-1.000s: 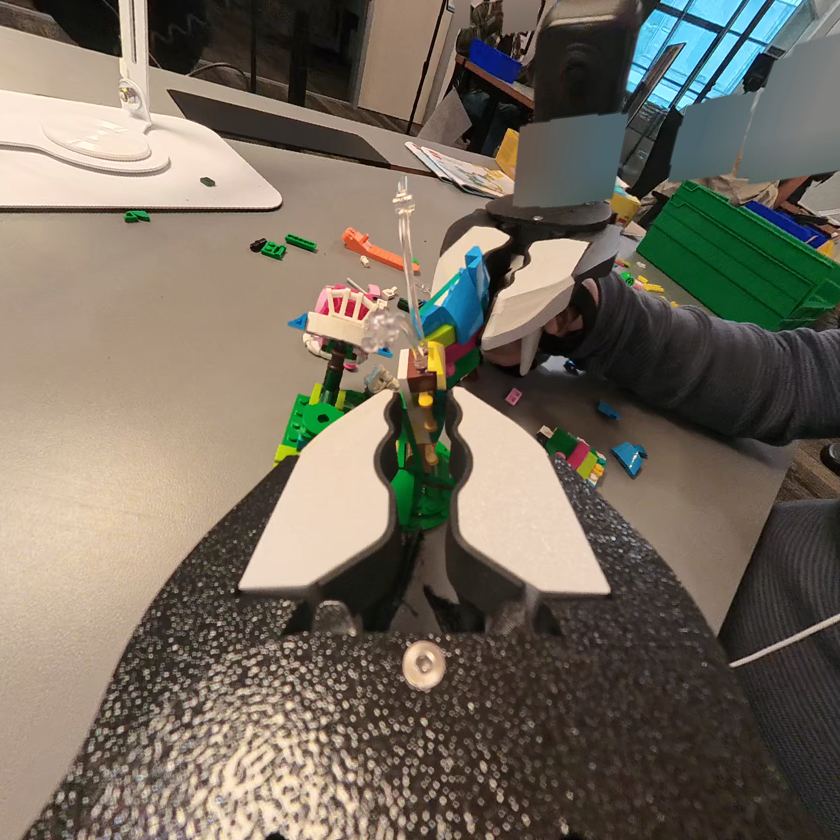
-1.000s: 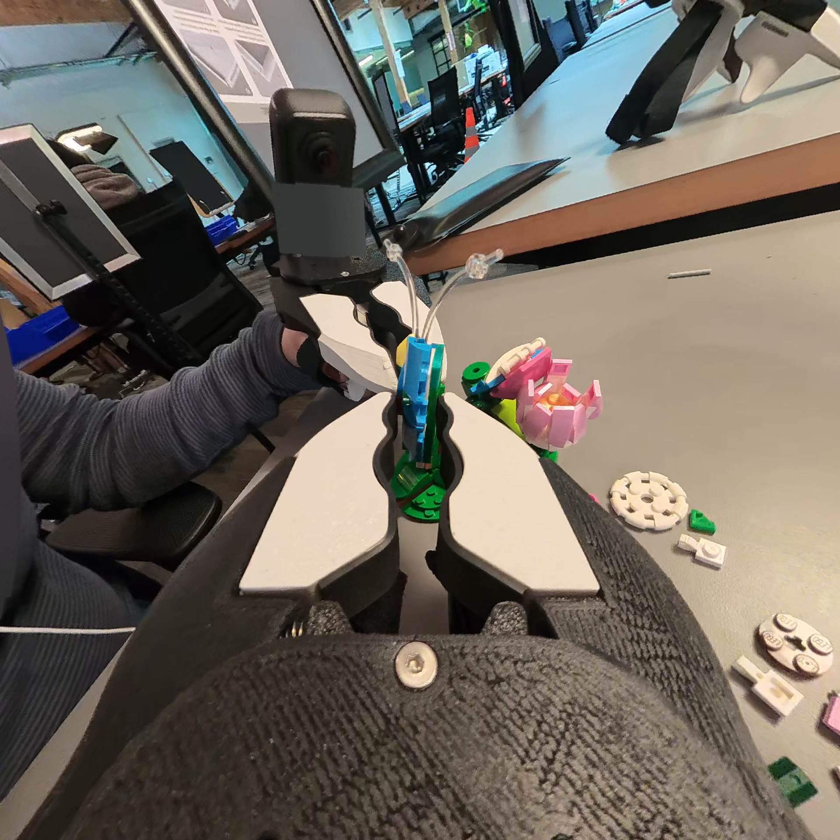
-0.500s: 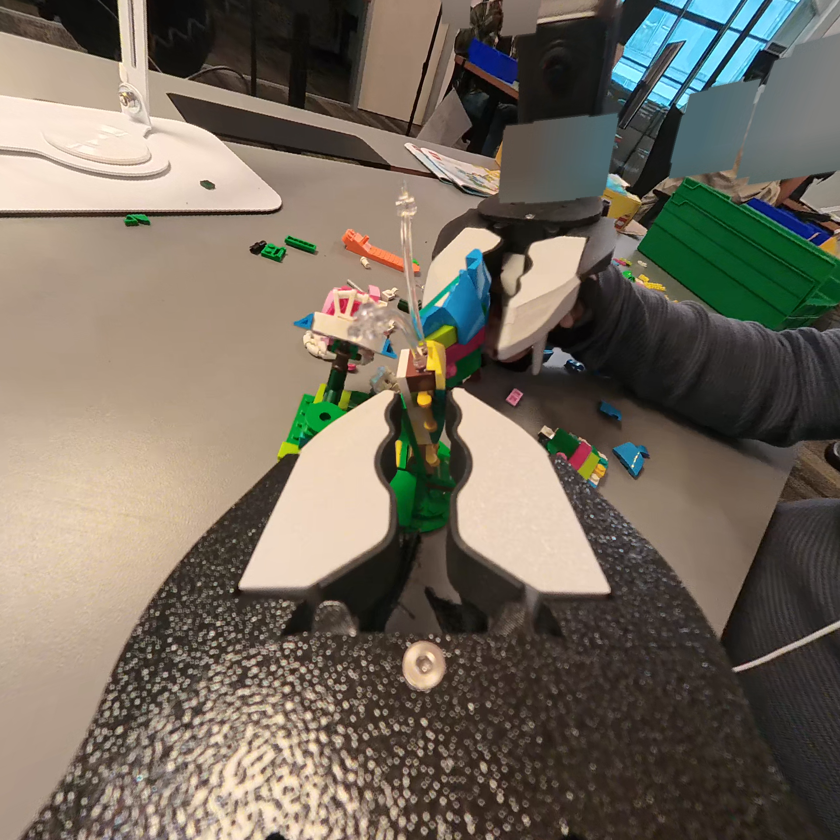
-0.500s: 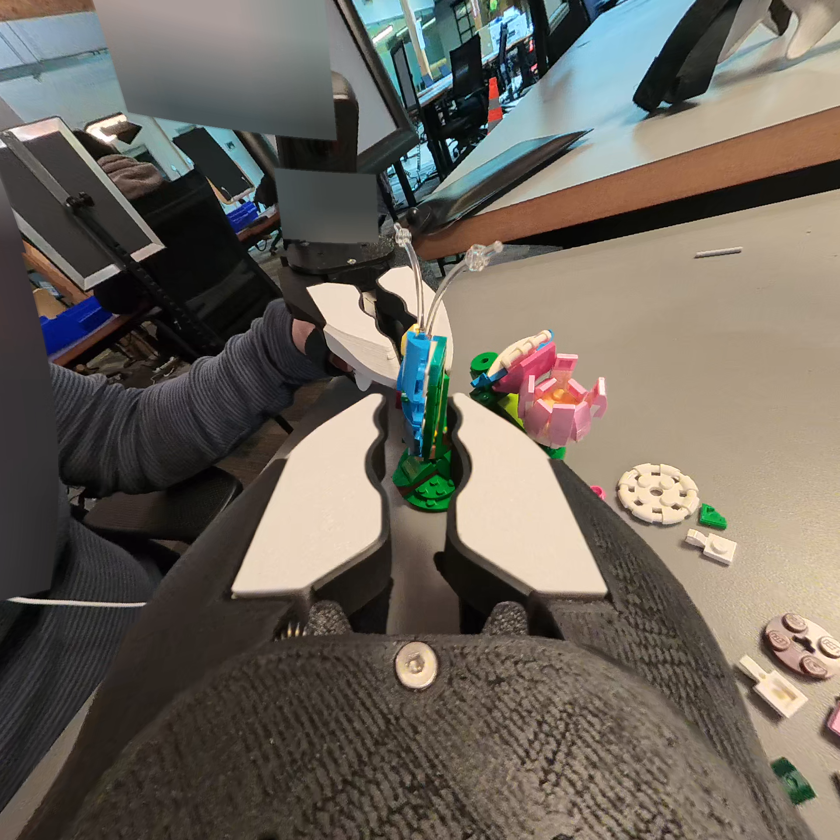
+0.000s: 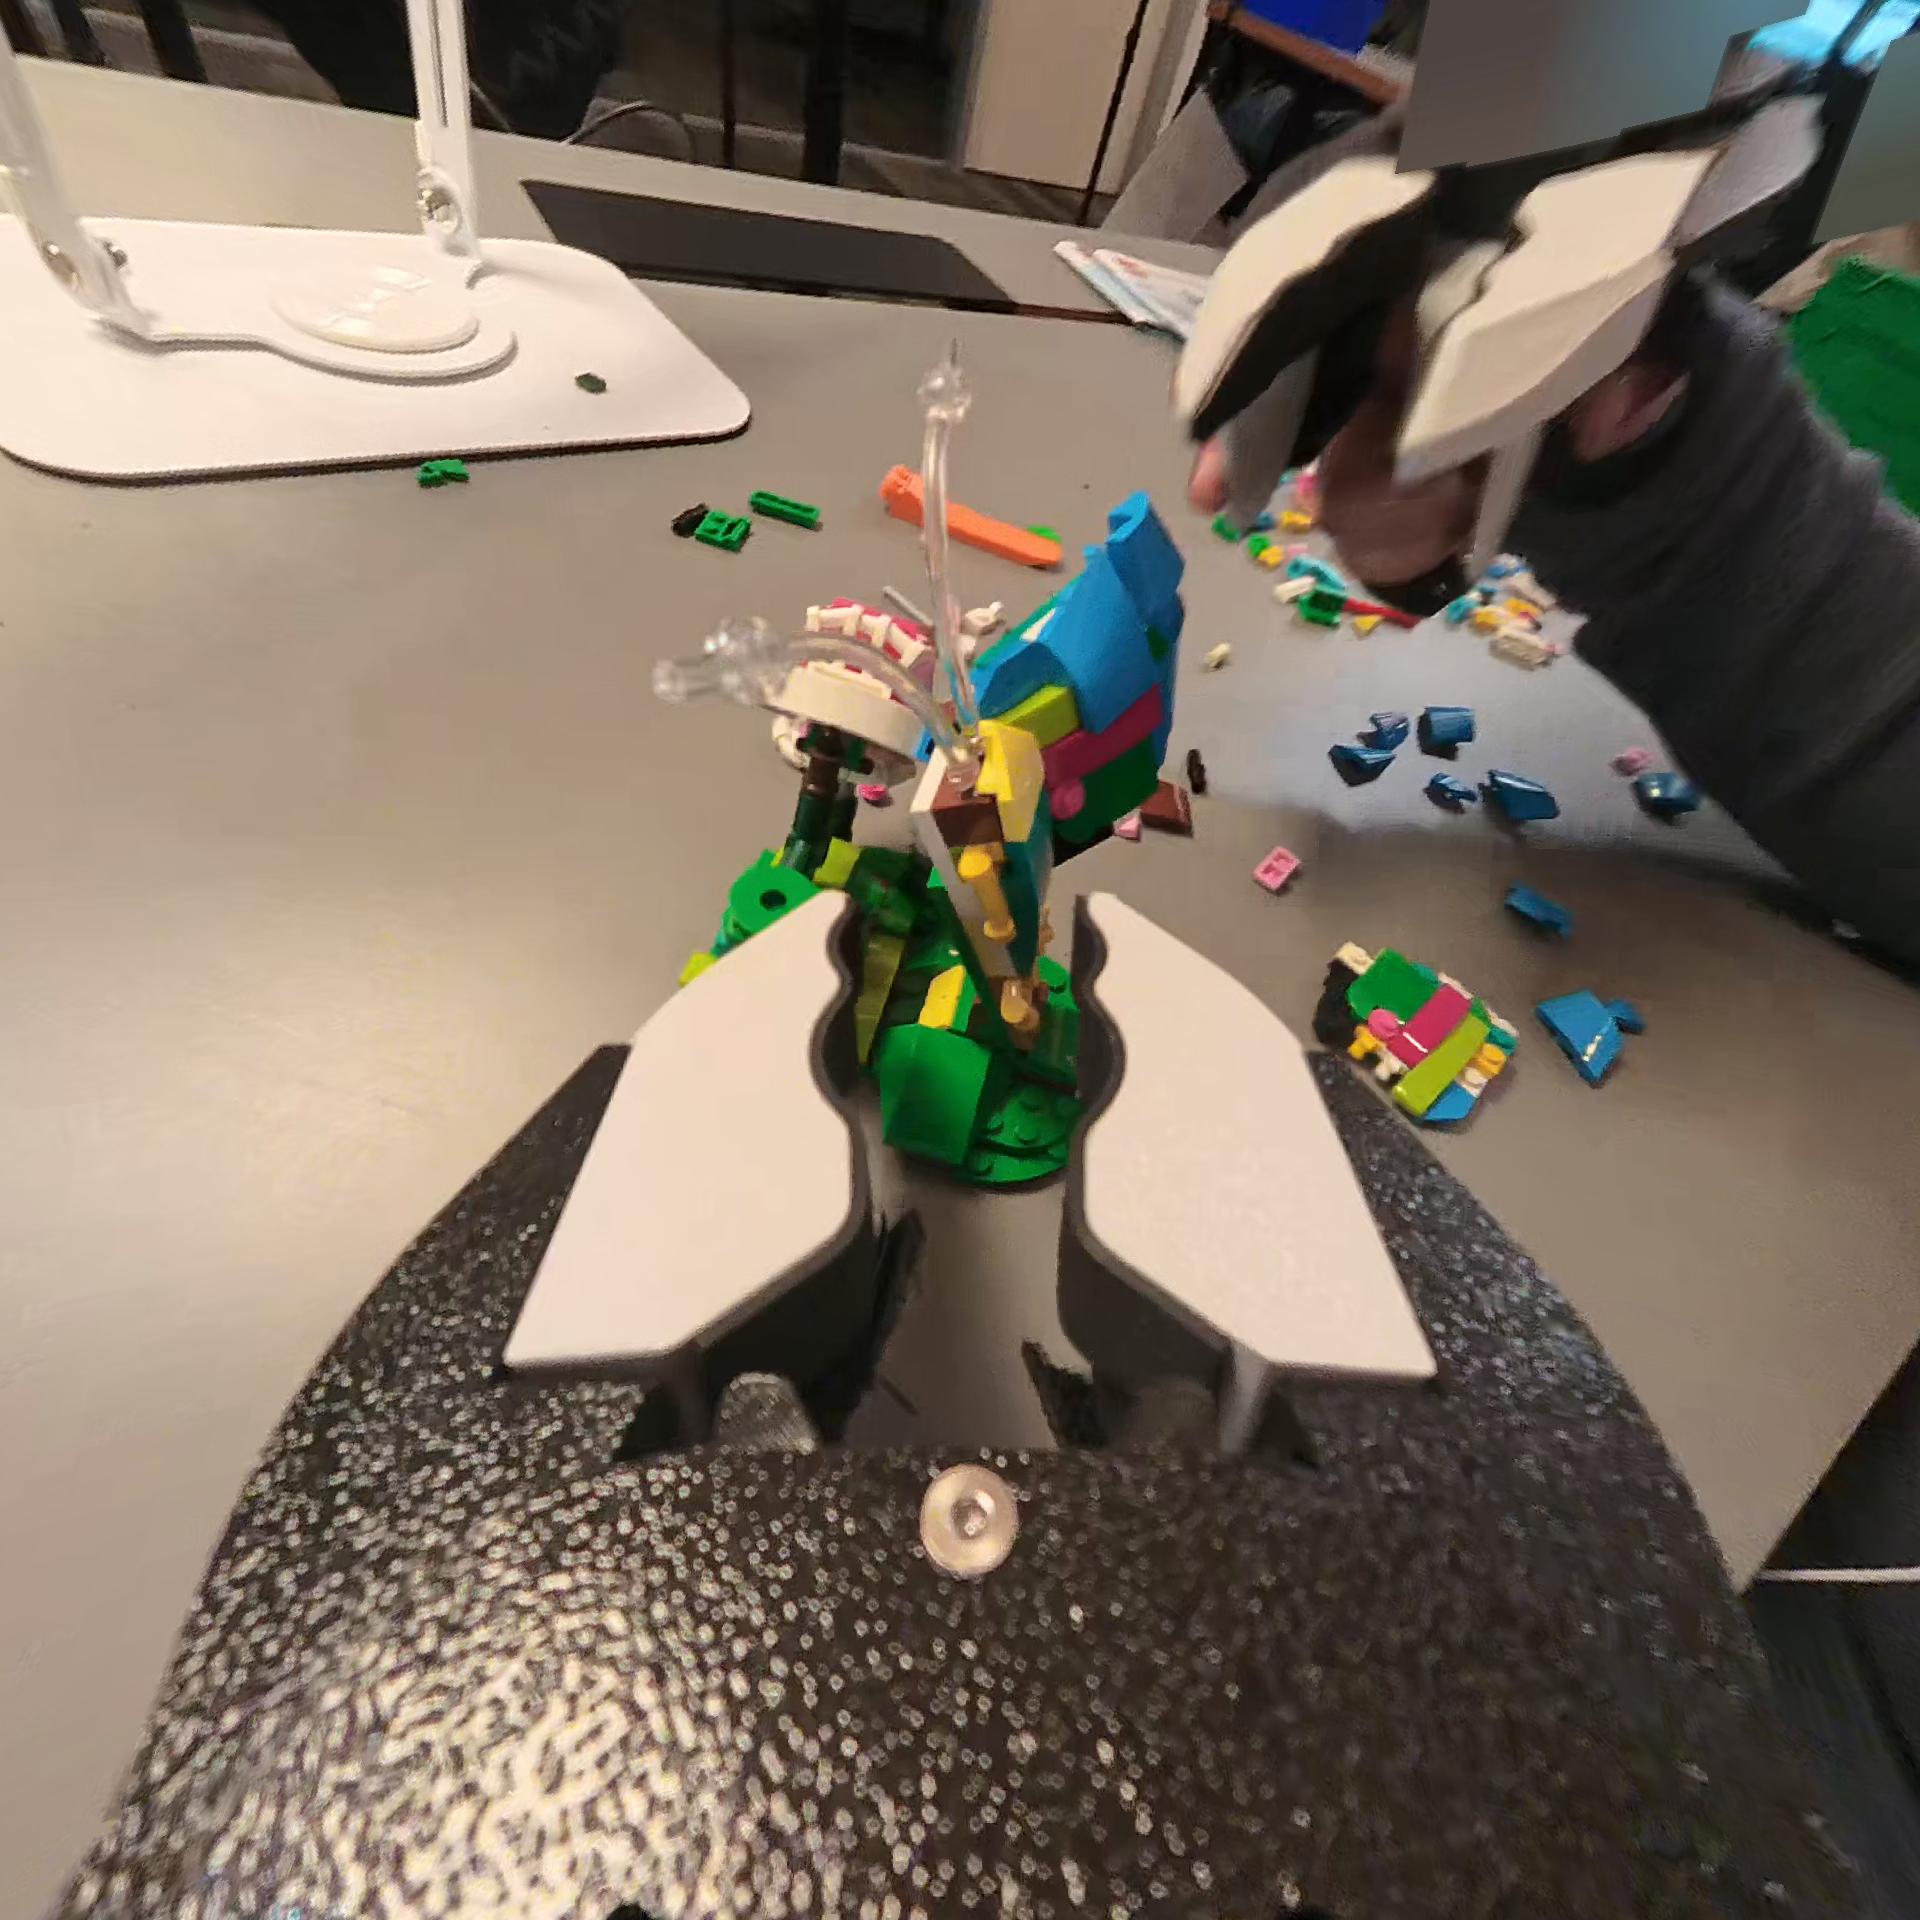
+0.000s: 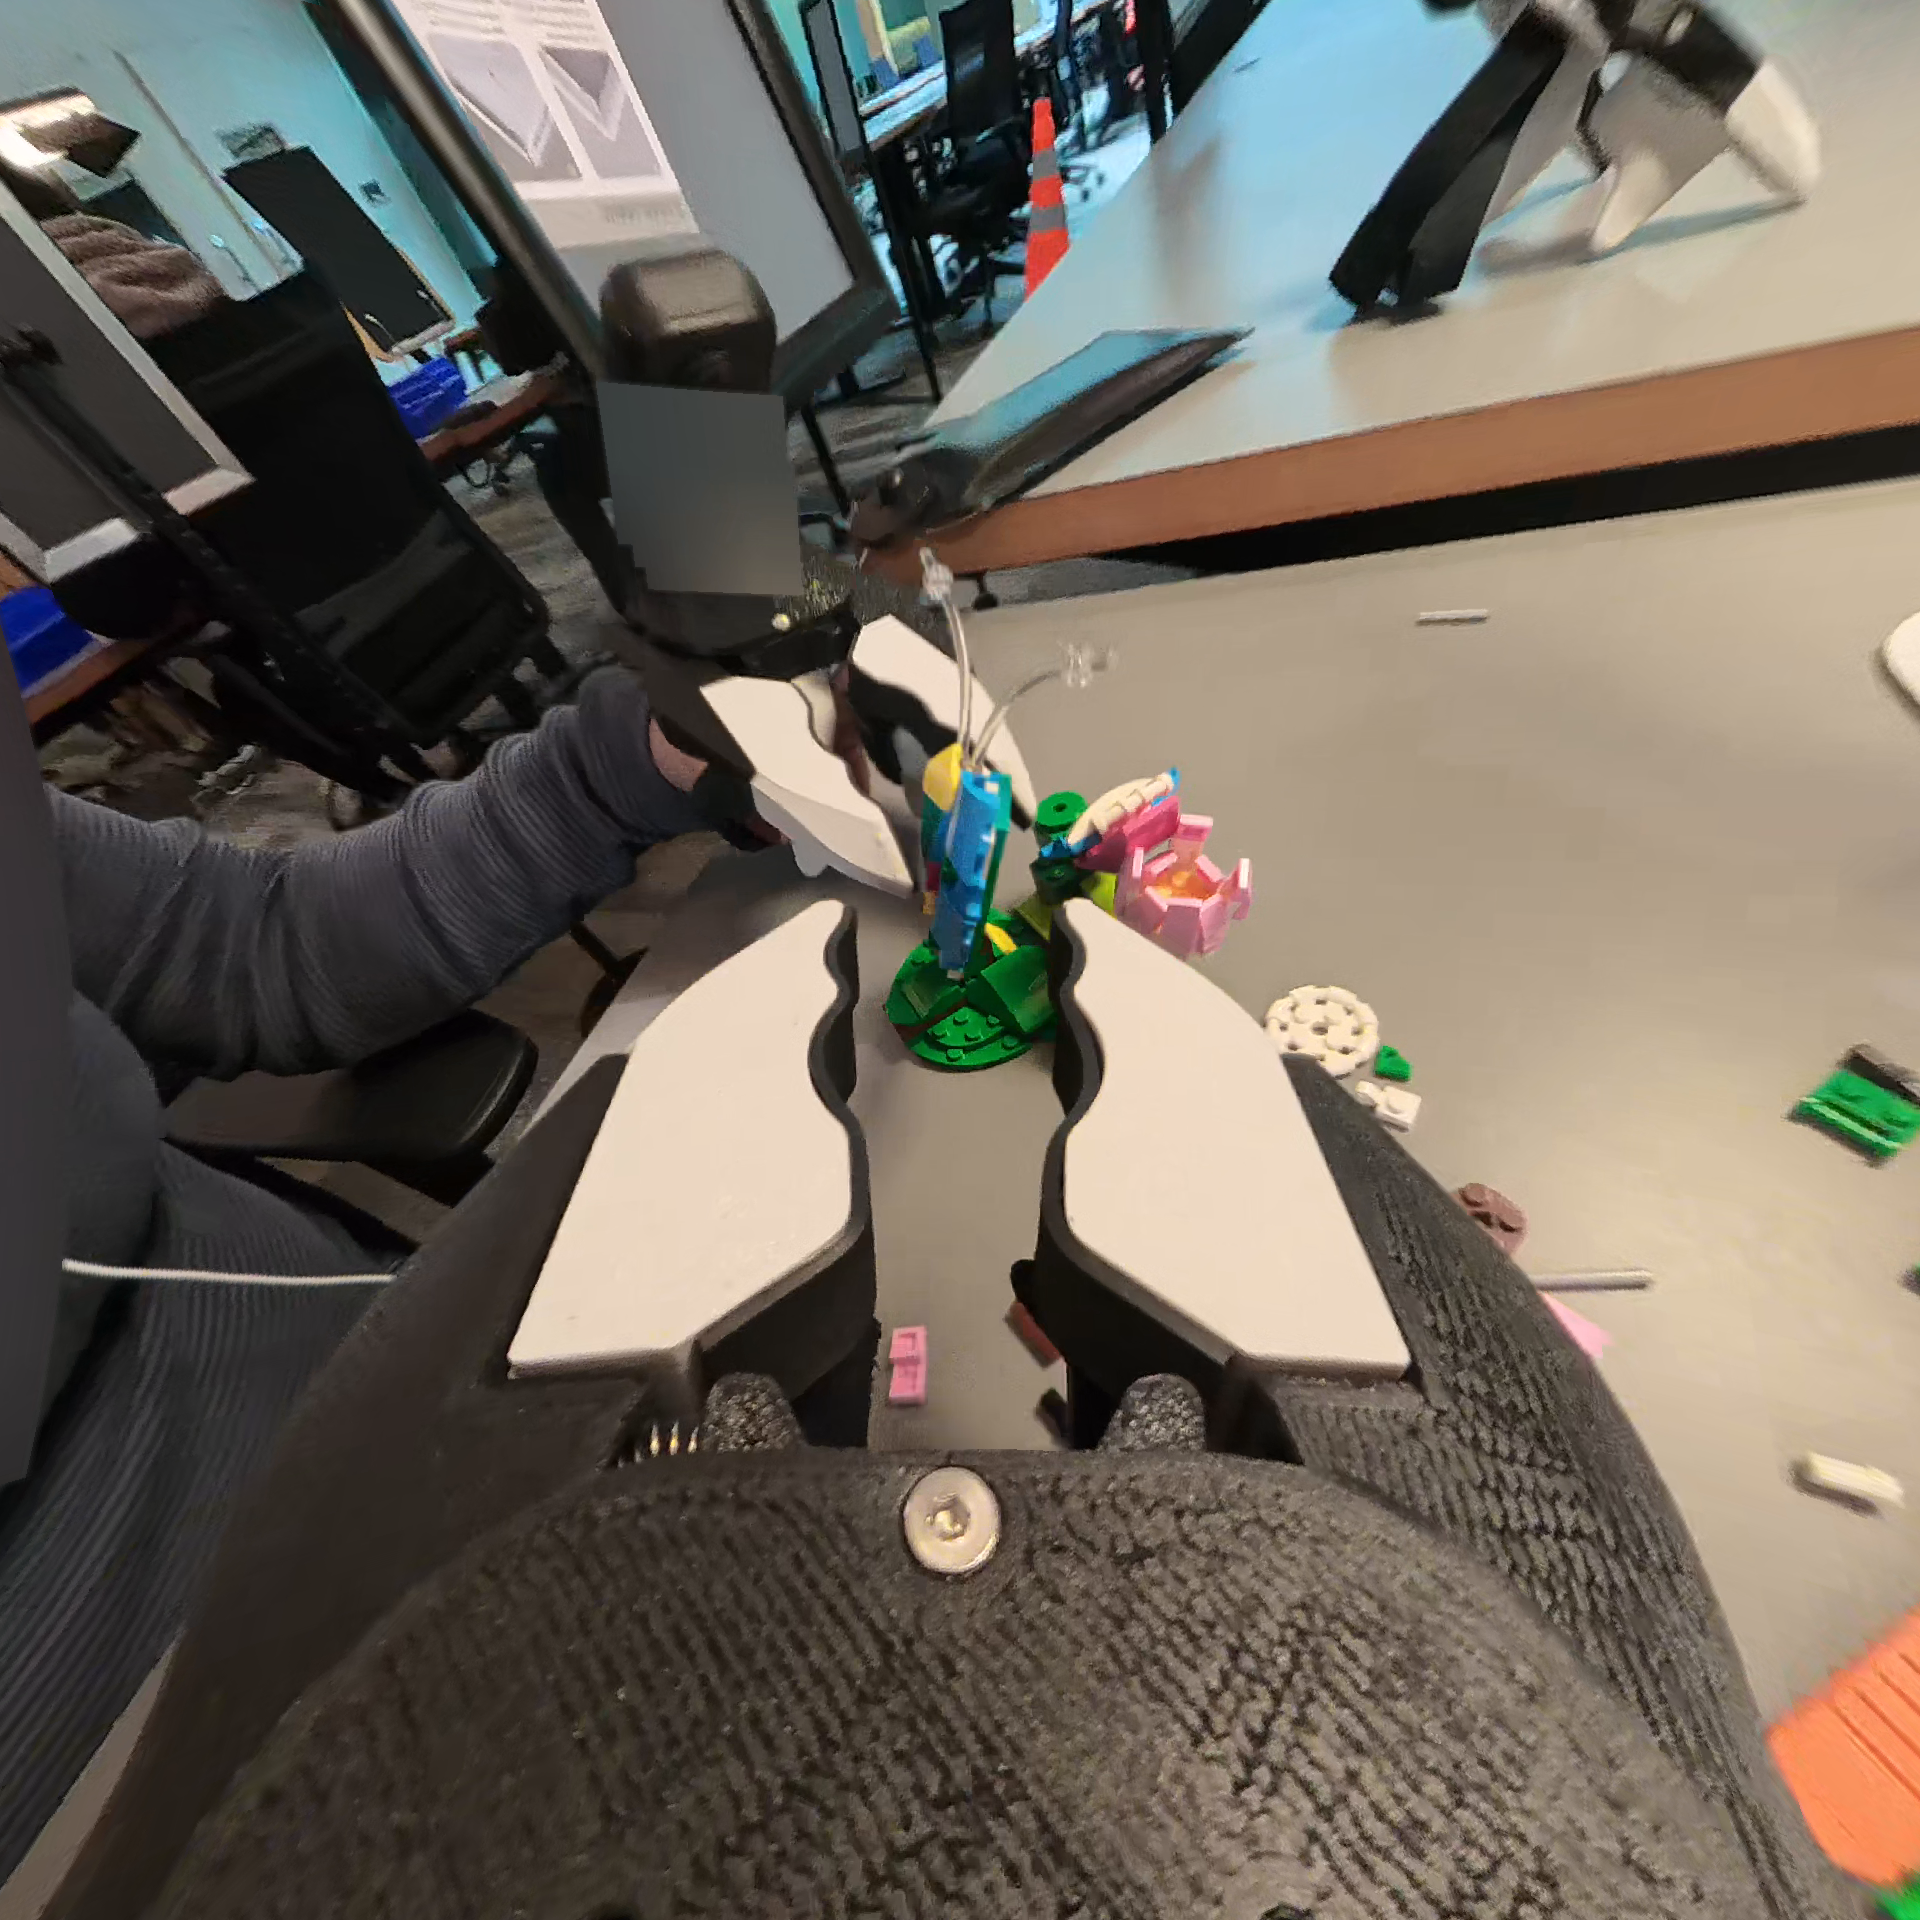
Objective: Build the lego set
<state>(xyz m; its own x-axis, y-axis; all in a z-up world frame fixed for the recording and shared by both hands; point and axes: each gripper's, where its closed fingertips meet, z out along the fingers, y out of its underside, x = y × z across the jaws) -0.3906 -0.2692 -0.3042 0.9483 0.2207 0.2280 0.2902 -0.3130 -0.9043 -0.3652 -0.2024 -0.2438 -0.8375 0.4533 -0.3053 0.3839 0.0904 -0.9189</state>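
Observation:
The lego model, a butterfly with a blue wing (image 5: pixel 1101 644) and clear antennae on a round green base (image 5: pixel 966 1101), stands on the grey table beside a pink flower (image 6: pixel 1174 873). My left gripper (image 5: pixel 966 904) is open, its fingers on either side of the base and the butterfly's body. My right gripper (image 6: pixel 956 914) is open and empty, its tips just short of the base (image 6: pixel 966 1029). In the left wrist view the right gripper (image 5: pixel 1340 447) is blurred and raised at the upper right, clear of the model.
Loose blue and mixed bricks (image 5: pixel 1455 748) and a small striped sub-build (image 5: pixel 1413 1023) lie right of the model. An orange brick separator (image 5: pixel 977 520) and a white stand base (image 5: pixel 343 343) lie beyond it. A white round plate (image 6: pixel 1320 1029) and green plate (image 6: pixel 1860 1112) lie nearby. The tips of one gripper are about 10 centimeters away from the tips of the other. Both grippers' tips are roughly 6 centimeters from the pink flower (image 6: pixel 1174 873).
My right gripper let go of the blue wing, opened, and pulled back and up. My left gripper's jaws widened around the model, which now leans a little.

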